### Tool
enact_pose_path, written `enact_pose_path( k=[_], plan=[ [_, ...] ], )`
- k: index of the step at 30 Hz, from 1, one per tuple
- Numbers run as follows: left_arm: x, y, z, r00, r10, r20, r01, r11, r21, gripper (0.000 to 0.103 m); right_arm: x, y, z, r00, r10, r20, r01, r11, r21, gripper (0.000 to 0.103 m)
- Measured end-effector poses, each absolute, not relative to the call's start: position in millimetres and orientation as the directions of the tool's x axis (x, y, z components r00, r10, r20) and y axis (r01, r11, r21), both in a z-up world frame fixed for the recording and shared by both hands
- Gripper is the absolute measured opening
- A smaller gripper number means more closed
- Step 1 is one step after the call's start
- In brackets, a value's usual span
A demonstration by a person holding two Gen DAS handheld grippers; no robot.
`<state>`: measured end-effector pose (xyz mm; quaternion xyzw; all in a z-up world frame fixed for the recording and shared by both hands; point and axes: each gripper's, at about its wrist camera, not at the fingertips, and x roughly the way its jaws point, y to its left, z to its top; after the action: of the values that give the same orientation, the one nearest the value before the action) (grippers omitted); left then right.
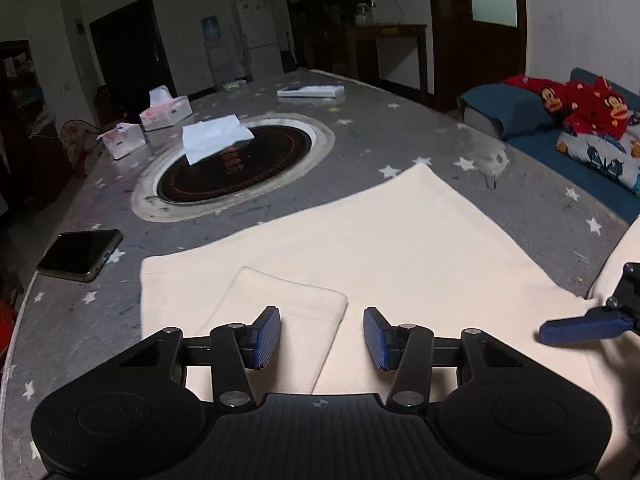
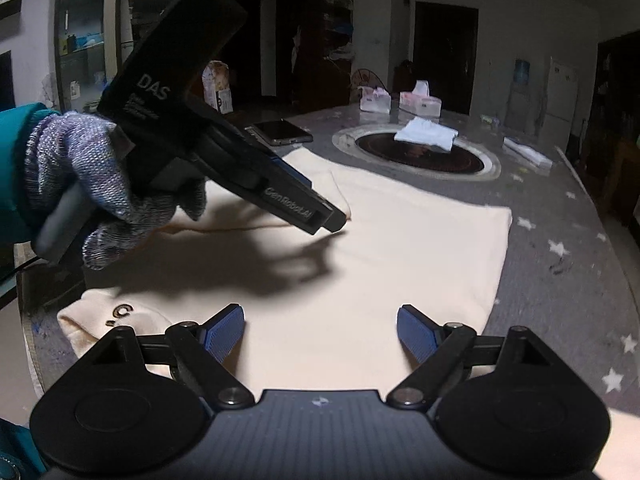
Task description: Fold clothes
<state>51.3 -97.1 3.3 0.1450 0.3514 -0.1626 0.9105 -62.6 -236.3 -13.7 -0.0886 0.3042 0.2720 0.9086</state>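
Left gripper [image 1: 322,338]: jaws spread wide and empty, poised low over a cream garment [image 1: 400,248], with the folded-in sleeve [image 1: 288,312] lying directly beneath and just ahead of its left pad. Right gripper [image 2: 320,334]: likewise released, jaws parted and holding nothing, hanging over the garment's near portion. In the right wrist view the left gripper appears ahead and to the left, held in a gloved hand [image 2: 92,184] and casting a shadow on the cloth.

The garment lies spread flat on the grey star-patterned table [image 1: 440,132], filling the area in front of both tools. A section bearing a small dark printed mark [image 2: 122,312] sits just left of the right gripper's left pad.

Handling, as judged: the fabric looks light, soft and limp, so it should drape and sag when lifted and offer no stiffness of its own. It is not fragile. A single layer may slip or bunch between the pads. The best holds appear to be edges, corners or the doubled sleeve, pinched well in from the margin.

Beyond the garment: a dark phone [image 1: 80,254] ahead-left of the left gripper, a round inset hotplate [image 1: 236,168] with a white tissue [image 1: 216,138] on it, and tissue packs [image 1: 164,112] farther off.
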Motion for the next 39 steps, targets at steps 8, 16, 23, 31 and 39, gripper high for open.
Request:
enact_pose_path(
  k=[8,16,23,31,39],
  plan=[
    [61.3,-83.4,4.2,0.7,-0.224,-0.678,0.355,0.933,0.057,0.015,-58.9,-231.3,-18.0,0.628,0.45,-0.635,-0.571,0.82,0.017,0.103],
    [40.9,-20.2,43.5,0.782,-0.255,-0.569,0.223,0.967,-0.127,0.006,-57.4,-229.4,-19.2,0.627,0.443,-0.641,-0.57,0.822,0.01,0.103],
    [-9.0,60.2,84.0,0.881,-0.15,-0.449,0.066,0.978,-0.197,0.006,-57.5,-228.9,-19.0,0.626,0.441,-0.643,-0.57,0.822,0.009,0.103],
    [-62.0,138.3,84.6,0.904,0.044,-0.425,-0.134,0.974,-0.183,0.006,-57.6,-228.1,-18.9,0.627,0.439,-0.643,-0.569,0.822,0.006,0.103],
    [-81.2,186.2,39.0,0.828,0.182,-0.53,-0.278,0.955,-0.107,0.006,-58.1,-227.9,-18.7,0.627,0.439,-0.644,-0.569,0.822,0.006,0.103]
  ],
)
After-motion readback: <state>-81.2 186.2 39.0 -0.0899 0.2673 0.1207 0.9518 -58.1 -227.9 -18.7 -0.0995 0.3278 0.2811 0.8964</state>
